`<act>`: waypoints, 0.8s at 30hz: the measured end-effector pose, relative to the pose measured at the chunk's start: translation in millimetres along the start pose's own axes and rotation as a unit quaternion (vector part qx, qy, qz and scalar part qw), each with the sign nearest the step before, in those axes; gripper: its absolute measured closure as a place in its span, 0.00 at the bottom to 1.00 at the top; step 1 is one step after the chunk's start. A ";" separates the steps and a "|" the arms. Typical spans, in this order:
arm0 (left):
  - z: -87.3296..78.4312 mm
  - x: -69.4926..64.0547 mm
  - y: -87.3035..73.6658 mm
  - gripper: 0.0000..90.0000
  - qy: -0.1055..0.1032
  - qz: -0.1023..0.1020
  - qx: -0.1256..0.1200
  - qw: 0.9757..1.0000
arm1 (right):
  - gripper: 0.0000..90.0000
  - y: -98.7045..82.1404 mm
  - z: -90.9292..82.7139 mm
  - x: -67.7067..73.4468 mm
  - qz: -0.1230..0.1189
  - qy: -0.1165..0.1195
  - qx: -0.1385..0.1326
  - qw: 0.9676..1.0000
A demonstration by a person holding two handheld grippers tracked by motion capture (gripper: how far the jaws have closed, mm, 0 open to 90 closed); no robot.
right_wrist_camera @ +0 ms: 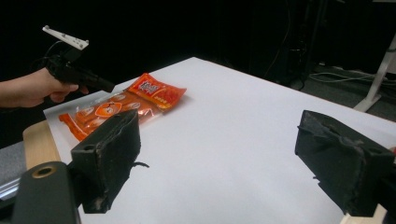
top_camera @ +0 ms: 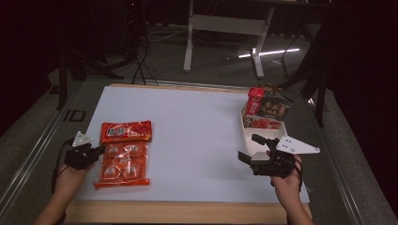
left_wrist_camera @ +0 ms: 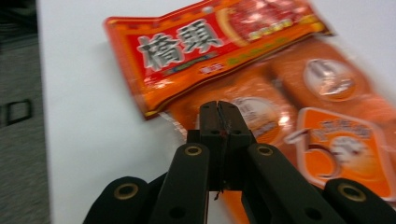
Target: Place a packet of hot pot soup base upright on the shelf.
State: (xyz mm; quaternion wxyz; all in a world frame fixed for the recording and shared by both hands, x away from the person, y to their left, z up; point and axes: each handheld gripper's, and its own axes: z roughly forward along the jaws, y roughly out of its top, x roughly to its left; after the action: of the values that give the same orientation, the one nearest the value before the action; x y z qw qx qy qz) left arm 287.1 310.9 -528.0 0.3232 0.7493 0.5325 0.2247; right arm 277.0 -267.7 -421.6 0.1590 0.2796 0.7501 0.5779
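Orange snack pack (top_camera: pixel 123 159) lies flat at the near left of the white surface (top_camera: pixel 197 140), its printed header toward the far side. Left tongs (left_wrist_camera: pixel 218 109) sit at its left edge, jaws pressed together; whether they pinch the clear film there I cannot tell, so the pick-up looks barely begun. Right tongs (right_wrist_camera: pixel 215 154) hover wide open and empty over the right side, beside a white box (top_camera: pixel 263 140) already holding other packets (top_camera: pixel 267 110). By my reading, lifting the pack and carrying it across to that box is all yet to do
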 end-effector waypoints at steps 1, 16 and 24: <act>1.8 0.9 -0.9 1.00 0.003 0.001 0.004 1.000 | 0.15 0.0 0.4 0.4 -0.001 0.001 0.001 1.000; 18.0 -4.9 -2.3 1.00 -0.006 0.003 0.030 1.000 | 0.16 -0.3 1.4 0.9 -0.002 0.009 0.005 1.000; 25.4 -17.7 5.6 1.00 -0.037 0.018 0.034 0.999 | 0.16 -0.2 3.6 1.6 0.001 0.015 0.007 1.000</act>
State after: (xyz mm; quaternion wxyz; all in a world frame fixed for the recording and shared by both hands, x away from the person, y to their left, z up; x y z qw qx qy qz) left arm 302.2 286.7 -541.4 0.3129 0.7774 0.5136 0.1842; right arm 277.7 -264.0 -422.6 0.1451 0.2732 0.7561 0.5767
